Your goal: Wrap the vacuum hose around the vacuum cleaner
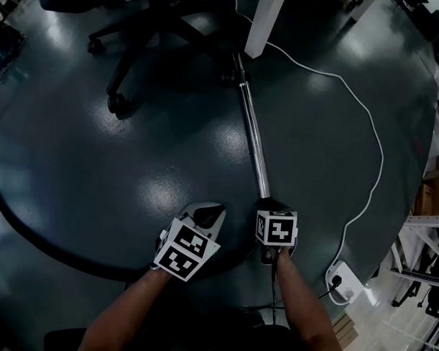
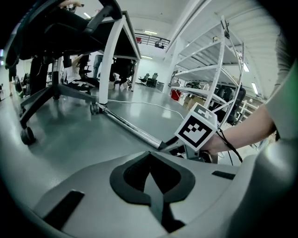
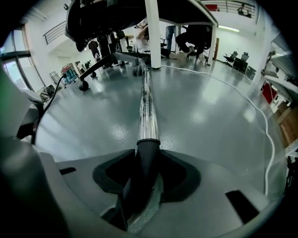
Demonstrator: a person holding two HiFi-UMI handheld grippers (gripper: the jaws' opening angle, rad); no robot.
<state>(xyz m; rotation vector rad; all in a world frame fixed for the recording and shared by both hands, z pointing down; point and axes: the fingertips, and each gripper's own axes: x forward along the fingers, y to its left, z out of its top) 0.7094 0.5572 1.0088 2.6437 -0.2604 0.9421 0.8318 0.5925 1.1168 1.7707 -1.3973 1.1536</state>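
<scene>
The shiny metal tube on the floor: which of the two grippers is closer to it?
Right. The right gripper grips the dark near end of the metal tube in its jaws. The left gripper sits beside that end, jaws shut and empty, not touching the tube.

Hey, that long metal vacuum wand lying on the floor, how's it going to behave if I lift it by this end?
Probably stiff: the metal wand runs dead straight. With the right tool gripping it at one end only, it'll likely feel tip-heavy and want to droop. Its far end may slide on the glossy floor.
</scene>
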